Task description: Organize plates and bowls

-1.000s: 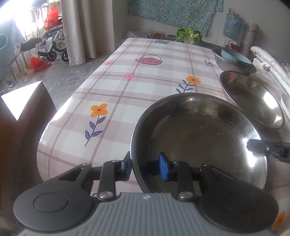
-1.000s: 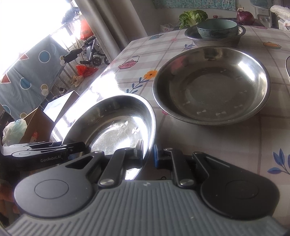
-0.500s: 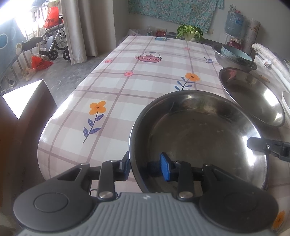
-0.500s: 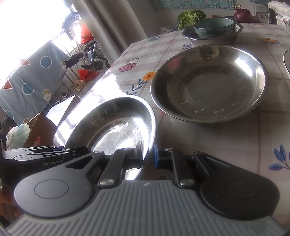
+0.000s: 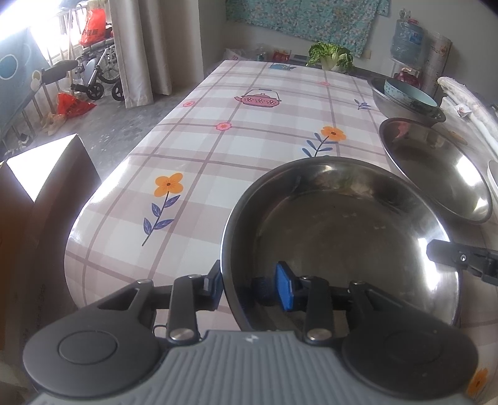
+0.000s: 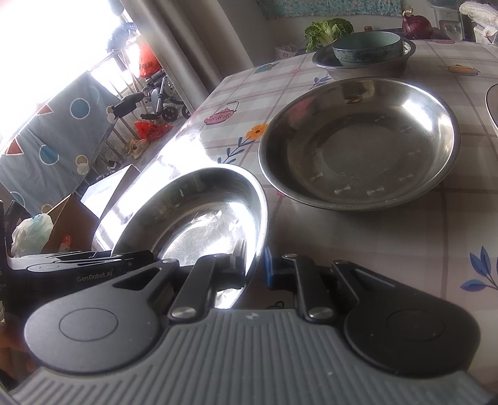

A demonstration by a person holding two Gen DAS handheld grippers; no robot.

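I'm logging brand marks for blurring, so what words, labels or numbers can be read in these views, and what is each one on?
"GenRobot.AI": on the black body of the left gripper, seen in the right wrist view.
Water jug label: too blurred to read.
Orange bag by the window: print too blurred to read.
Packets at the table's far end: too small to read.
Cardboard box: red mark only partly visible, unreadable.
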